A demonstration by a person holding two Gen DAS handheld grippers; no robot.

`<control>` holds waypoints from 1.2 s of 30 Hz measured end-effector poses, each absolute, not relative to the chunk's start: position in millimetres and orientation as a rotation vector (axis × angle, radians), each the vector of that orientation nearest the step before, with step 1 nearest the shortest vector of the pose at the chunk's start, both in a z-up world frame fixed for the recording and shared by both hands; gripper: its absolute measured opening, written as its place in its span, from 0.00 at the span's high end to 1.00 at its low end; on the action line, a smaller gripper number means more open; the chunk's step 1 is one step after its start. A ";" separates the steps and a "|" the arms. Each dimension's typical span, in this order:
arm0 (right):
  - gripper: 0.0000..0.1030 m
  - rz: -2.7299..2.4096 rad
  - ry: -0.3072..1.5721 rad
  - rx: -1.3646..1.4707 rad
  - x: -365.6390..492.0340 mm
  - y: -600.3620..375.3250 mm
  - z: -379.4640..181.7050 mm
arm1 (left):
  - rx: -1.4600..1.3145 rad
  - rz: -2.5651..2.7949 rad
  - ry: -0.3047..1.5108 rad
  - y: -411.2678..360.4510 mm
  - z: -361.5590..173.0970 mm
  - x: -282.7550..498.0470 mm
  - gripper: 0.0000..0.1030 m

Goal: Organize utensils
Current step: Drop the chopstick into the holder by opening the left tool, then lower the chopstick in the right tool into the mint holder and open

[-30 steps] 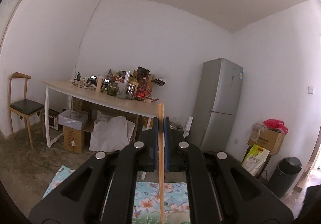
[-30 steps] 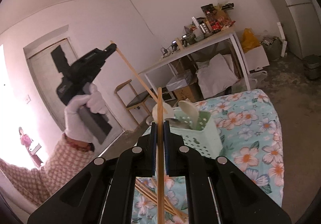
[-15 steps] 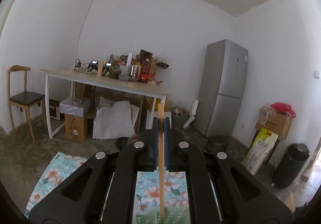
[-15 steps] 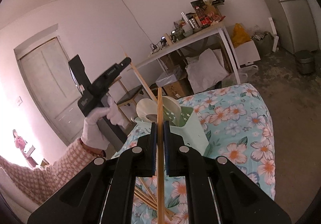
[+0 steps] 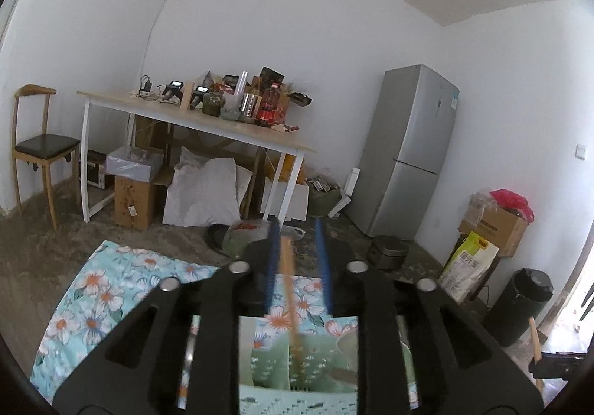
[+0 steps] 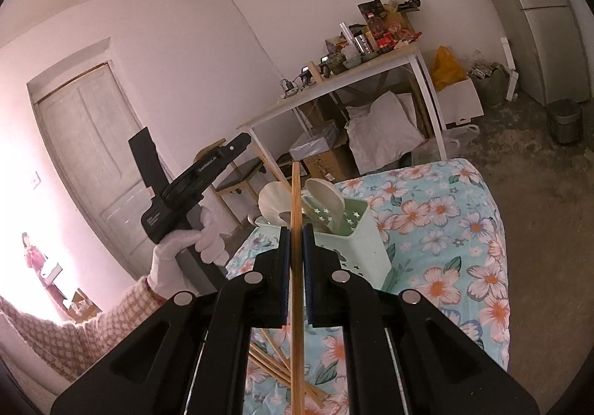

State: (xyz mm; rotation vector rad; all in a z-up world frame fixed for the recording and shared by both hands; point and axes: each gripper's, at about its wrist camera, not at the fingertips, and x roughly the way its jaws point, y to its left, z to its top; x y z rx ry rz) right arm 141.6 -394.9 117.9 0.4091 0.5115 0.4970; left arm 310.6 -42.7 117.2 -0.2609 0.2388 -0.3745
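Note:
My left gripper [image 5: 296, 229] hangs over the pale green utensil caddy [image 5: 297, 400]. Its jaws are opening, and a blurred wooden chopstick [image 5: 287, 277] stands loose between them, close to the left pad, its lower end inside the caddy. In the right wrist view a white-gloved hand holds that left gripper [image 6: 243, 142] to the left of the caddy [image 6: 356, 240], where white spoons [image 6: 323, 195] stand. My right gripper [image 6: 293, 233] is shut on another chopstick [image 6: 295, 192], held upright in front of the caddy. Several loose chopsticks [image 6: 274, 370] lie on the floral cloth [image 6: 445, 229].
Behind the floral-covered surface stands a cluttered wooden table [image 5: 193, 125] with boxes and bags under it. A chair [image 5: 41, 147] is at the left, a grey fridge [image 5: 412, 155] at the right, a black bin [image 5: 527, 307] beyond it. A white door [image 6: 92, 162] is at the left.
The left gripper has sunk toward the caddy and its jaws have parted. The chopstick that it held now stands loose between them. The right gripper has kept still.

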 end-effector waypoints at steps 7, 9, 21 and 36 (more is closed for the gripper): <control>0.93 0.527 0.489 0.382 148.0 -382.3 133.8 | -0.286 -0.344 0.246 -21.7 118.6 275.4 0.62; 0.93 0.537 0.474 0.369 151.9 -377.3 141.0 | -0.288 -0.338 0.249 -15.4 117.4 263.7 0.57; 0.93 0.562 0.332 0.342 233.1 -328.8 187.9 | -0.155 -0.232 0.339 15.7 81.6 196.6 0.21; 0.93 0.357 0.170 0.382 332.8 -296.8 192.7 | -0.135 -0.114 0.375 68.4 56.7 181.6 0.15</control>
